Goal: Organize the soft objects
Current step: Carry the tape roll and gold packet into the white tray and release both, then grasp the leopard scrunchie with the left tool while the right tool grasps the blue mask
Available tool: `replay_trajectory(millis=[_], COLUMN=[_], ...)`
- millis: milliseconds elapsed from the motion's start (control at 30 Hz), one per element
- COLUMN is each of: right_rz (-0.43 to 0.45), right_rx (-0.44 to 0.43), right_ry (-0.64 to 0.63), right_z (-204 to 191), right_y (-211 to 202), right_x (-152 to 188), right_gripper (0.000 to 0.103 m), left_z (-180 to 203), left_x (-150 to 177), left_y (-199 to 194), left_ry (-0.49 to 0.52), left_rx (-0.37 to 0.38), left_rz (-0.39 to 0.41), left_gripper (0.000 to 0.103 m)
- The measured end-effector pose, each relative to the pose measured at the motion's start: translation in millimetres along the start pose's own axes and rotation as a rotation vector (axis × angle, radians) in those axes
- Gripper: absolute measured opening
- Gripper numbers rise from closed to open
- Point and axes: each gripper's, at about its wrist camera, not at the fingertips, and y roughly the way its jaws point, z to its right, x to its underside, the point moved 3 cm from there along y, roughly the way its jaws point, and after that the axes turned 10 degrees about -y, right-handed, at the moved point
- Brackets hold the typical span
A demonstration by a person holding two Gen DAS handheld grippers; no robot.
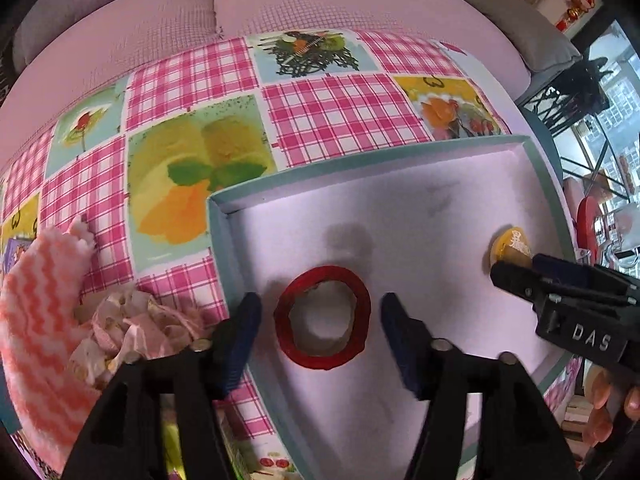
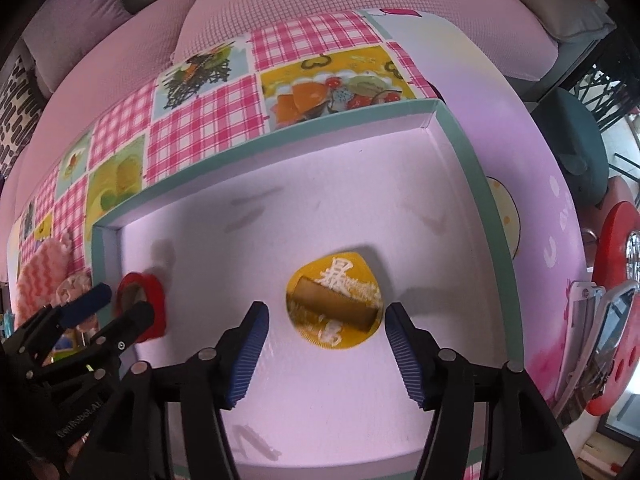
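A red ring (image 1: 285,312) lies flat on the white floor of a shallow teal-rimmed box (image 1: 360,162). My left gripper (image 1: 322,332) points down over it, open, with one blue pad on each side and neither touching the ring. Further right in the same box (image 2: 280,138) lies a round yellow piece (image 2: 334,304) with white characters and a brown band. My right gripper (image 2: 326,350) hangs open just in front of it, both pads clear. Each gripper shows in the other's view: the right gripper (image 1: 518,266) beside the yellow piece (image 1: 508,244), the left gripper (image 2: 124,300) at the red ring (image 2: 154,300).
Left of the box, a pink-and-white wavy cloth (image 1: 40,300) and a crumpled floral fabric (image 1: 132,320) lie on the pink checked tablecloth (image 1: 328,112). Pale sofa cushions (image 1: 280,0) stand behind the table. A red object (image 2: 616,248) stands off the table's right edge.
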Motion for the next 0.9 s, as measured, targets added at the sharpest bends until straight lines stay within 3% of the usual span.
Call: replay_trajectory(millis=[100, 200, 300, 433, 467, 767, 900], right_rz=[0.006, 0.008, 0.01, 0.021, 0.023, 0.045, 0.059], right_rx=[0.008, 0.02, 0.021, 0.031, 0.031, 0.005, 0.015], right_ry=[-0.009, -0.014, -0.026, -0.045, -0.049, -0.076, -0.111], right_z=[-2, -6, -15, -29, -29, -56, -79], right_y=[-9, -17, -27, -37, -38, -55, -68], right_x=[5, 13, 25, 41, 42, 73, 87], right_gripper=[0.069, 0.073, 0.076, 0.098, 0.1, 0.103, 0.103], left_z=[-5, -9, -12, -23, -27, -60, -84], left_x=[3, 4, 5, 11, 14, 42, 57], left_y=[-12, -29, -46, -68, -74, -109, -127], left_ry=[-0.039, -0.06, -0.081, -0.108, -0.112, -0.14, -0.18], left_rx=[0.001, -0.021, -0.017, -0.038, -0.036, -0.093, -0.082], left_rz=[0.012, 0.048, 0.076, 0.103, 0.109, 0.146, 0.154], left_gripper=[0.071, 0.084, 0.085, 0.093, 0.093, 0.094, 0.094])
